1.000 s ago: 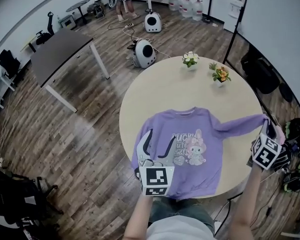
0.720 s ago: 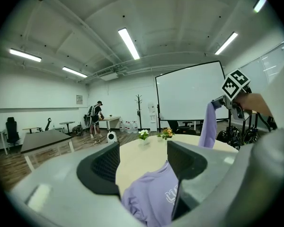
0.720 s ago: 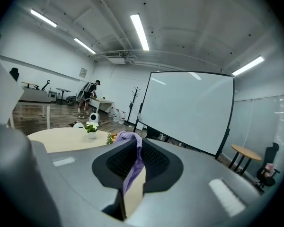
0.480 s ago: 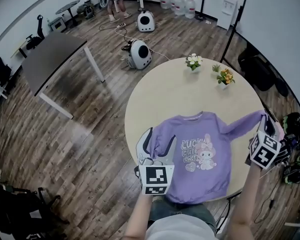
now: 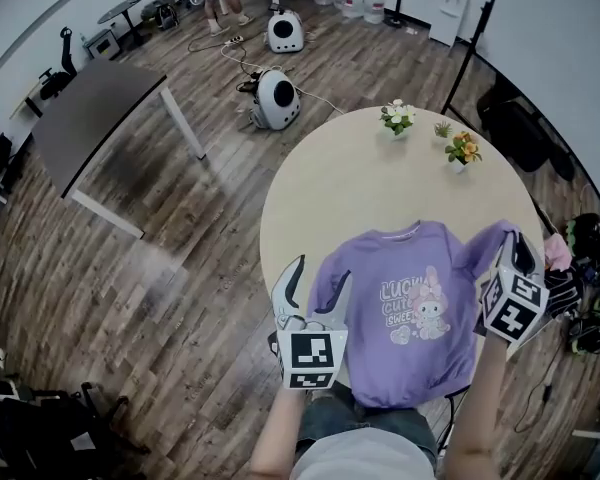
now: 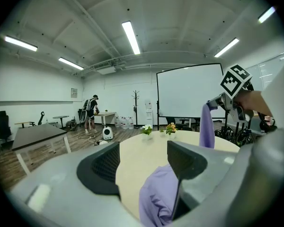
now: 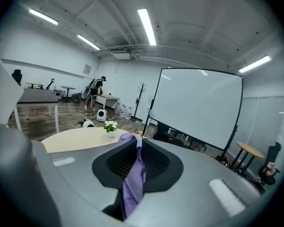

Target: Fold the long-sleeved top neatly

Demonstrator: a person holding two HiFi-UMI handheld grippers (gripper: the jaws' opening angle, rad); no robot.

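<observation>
The purple long-sleeved top (image 5: pixel 410 308) with a cartoon print lies face up on the round beige table (image 5: pixel 370 183), its hem at the near edge. My left gripper (image 5: pixel 315 290) stands open at the top's left edge. In the left gripper view, purple cloth (image 6: pixel 157 197) lies beside the right jaw of the left gripper (image 6: pixel 142 162), not clamped. My right gripper (image 5: pixel 512 260) is shut on the right sleeve's end and holds it lifted over the table's right side. That sleeve (image 7: pixel 134 176) hangs pinched between the closed jaws of the right gripper (image 7: pixel 136 150).
Two small flower pots (image 5: pixel 397 118) (image 5: pixel 463 149) stand at the table's far side. A grey rectangular table (image 5: pixel 90 118) is at the left, and two white round devices (image 5: pixel 277 98) sit on the wood floor. Dark bags (image 5: pixel 585 288) lie right of the table. A person stands far back.
My right gripper has carried the sleeve end inward, toward the top's body, so the sleeve no longer stretches out sideways. The left gripper has stayed open at the left edge.
</observation>
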